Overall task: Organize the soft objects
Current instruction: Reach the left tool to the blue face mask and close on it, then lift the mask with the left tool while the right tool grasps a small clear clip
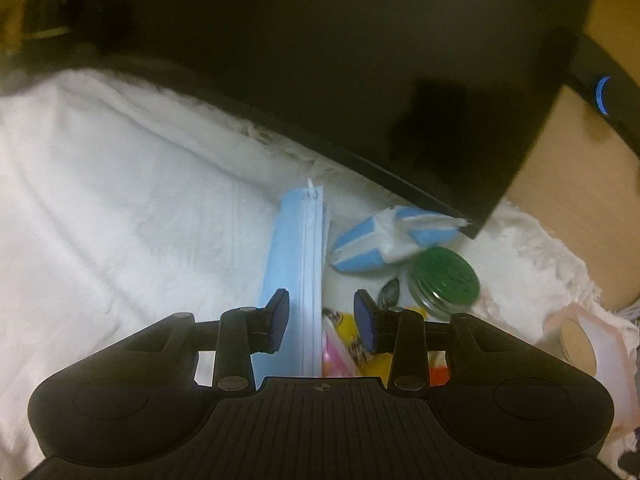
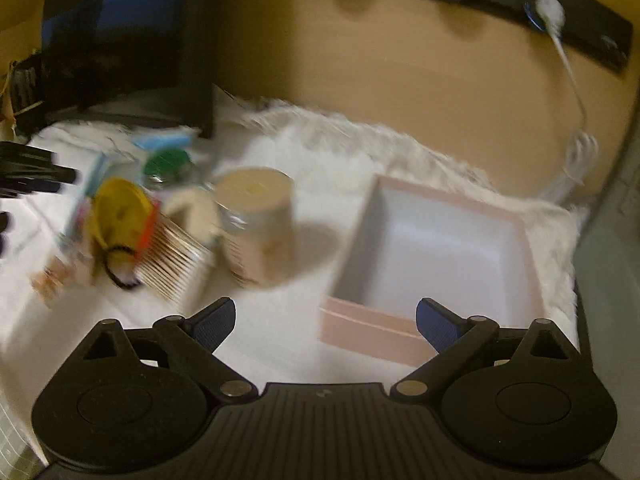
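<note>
In the left wrist view a stack of blue face masks lies on the white furry cloth and runs between my fingers. My left gripper is open, its pads on either side of the stack, apart from it. A blue-and-white tissue pack lies just beyond. In the right wrist view my right gripper is wide open and empty above the cloth, next to an empty pink box. The view is blurred.
A black monitor hangs over the masks. A green-lidded jar and colourful packets lie right of the masks. The right wrist view shows a beige-lidded jar, a yellow lid, a comb, a black hair tie and a white cable.
</note>
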